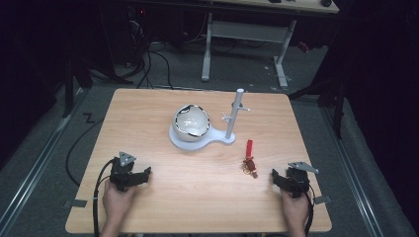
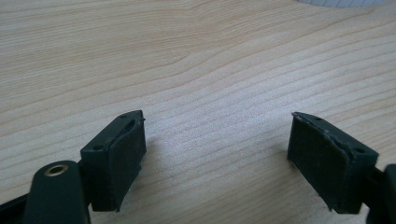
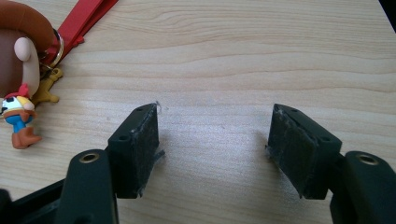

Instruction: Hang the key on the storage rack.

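A keychain point(image 1: 249, 163) with a red strap and a small figure charm lies on the wooden table point(image 1: 158, 118), right of centre. In the right gripper view the keychain point(image 3: 28, 84) sits at the upper left, beside the jaws. My right gripper point(image 1: 276, 177) rests near the table's front right, just right of the keychain, and it is open with bare wood between its pads point(image 3: 140, 149). At the front left my left gripper point(image 1: 143, 175) rests, also open, with nothing between its pads point(image 2: 121, 158). A white stand point(image 1: 232, 116) with pegs rises from a base that holds a white bowl point(image 1: 191, 122).
The stand and bowl occupy the table's middle back. Beyond the far edge are a desk frame point(image 1: 244, 34) and cables on the floor. Metal rails run along the floor on both sides of the table.
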Available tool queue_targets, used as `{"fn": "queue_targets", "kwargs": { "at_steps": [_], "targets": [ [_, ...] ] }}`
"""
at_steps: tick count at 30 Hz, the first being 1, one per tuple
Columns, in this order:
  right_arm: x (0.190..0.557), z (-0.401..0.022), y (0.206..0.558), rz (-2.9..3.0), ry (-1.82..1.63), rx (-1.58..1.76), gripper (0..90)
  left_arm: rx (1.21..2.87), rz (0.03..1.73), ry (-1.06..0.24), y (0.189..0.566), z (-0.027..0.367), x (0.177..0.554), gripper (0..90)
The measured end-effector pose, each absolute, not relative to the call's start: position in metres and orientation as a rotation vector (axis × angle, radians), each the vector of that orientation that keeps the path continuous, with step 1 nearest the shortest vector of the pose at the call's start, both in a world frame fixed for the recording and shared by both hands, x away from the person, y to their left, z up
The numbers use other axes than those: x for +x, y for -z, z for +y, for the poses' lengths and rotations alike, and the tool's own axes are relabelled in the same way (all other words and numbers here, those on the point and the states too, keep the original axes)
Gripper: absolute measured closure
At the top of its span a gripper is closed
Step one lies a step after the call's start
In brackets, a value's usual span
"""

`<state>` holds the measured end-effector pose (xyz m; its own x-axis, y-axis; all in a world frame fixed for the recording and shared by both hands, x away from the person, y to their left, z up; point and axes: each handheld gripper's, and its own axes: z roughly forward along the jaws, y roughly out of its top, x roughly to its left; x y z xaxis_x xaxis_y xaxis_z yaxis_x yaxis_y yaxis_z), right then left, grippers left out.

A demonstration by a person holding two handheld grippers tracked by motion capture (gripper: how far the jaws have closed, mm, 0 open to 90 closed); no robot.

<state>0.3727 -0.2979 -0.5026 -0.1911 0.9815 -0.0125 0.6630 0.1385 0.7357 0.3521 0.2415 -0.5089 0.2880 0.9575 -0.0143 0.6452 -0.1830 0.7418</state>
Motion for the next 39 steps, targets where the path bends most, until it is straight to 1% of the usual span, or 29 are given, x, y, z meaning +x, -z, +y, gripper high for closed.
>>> {"fn": "queue_targets", "kwargs": {
  "at_steps": [28,33,36,39],
  "targets": [
    [0.3725,-0.2967,0.5025,1.911,-0.822,1.579,33.6,1.901,1.44,-0.612,0.5087,0.2433,0.3531,19.8],
    [0.3716,-0.2968,0.5024,1.918,-0.832,1.573,36.3,1.902,1.44,-0.615,0.5088,0.2432,0.3531,19.8],
    [0.3715,-0.2967,0.5024,1.918,-0.835,1.563,40.3,1.902,1.44,-0.614,0.5087,0.2432,0.3531,19.9],
    [0.3711,-0.2961,0.5019,1.918,-0.836,1.567,41.6,1.906,1.44,-0.617,0.5087,0.2431,0.3531,19.8]
  ]
}}
